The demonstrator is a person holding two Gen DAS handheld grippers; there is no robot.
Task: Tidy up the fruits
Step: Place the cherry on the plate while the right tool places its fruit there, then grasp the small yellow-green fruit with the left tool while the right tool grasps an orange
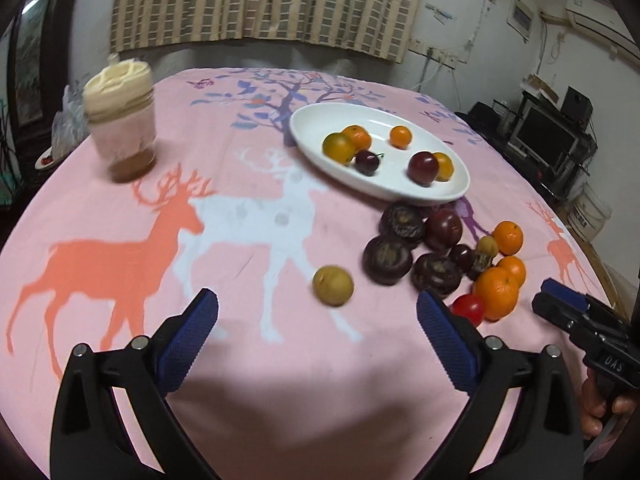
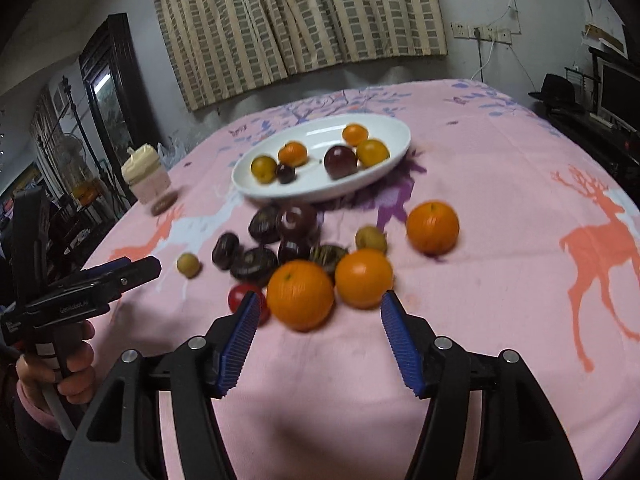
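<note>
White oval plate (image 1: 316, 128) toward far side of table (image 1: 280, 400), pink deer-print cloth over it. Six small fruits already on plate: orange and yellow ones, two dark plums; likely the sorted batch. Remaining fruits (image 1: 444, 256) heaped loose on cloth just in front of plate: dark flat-topped ones, plums, three oranges, a red tomato (image 1: 468, 308). One yellow-green fruit (image 1: 333, 285) lying apart from heap, to its left.

Left tool (image 1: 316, 308) spread wide, empty, aimed down at cloth with lone yellow-green fruit just ahead of its tips; probably lined up as next pick. Right tool (image 2: 316, 312) partly open, nothing gripped; nearest orange (image 2: 300, 295) sits just ahead between blue pads (image 2: 240, 340), no contact visible. Opening looks barely wide enough for that orange.

Jar with cream lid (image 1: 120, 120) at far left, clear of fruit work. Motion blur throughout.
</note>
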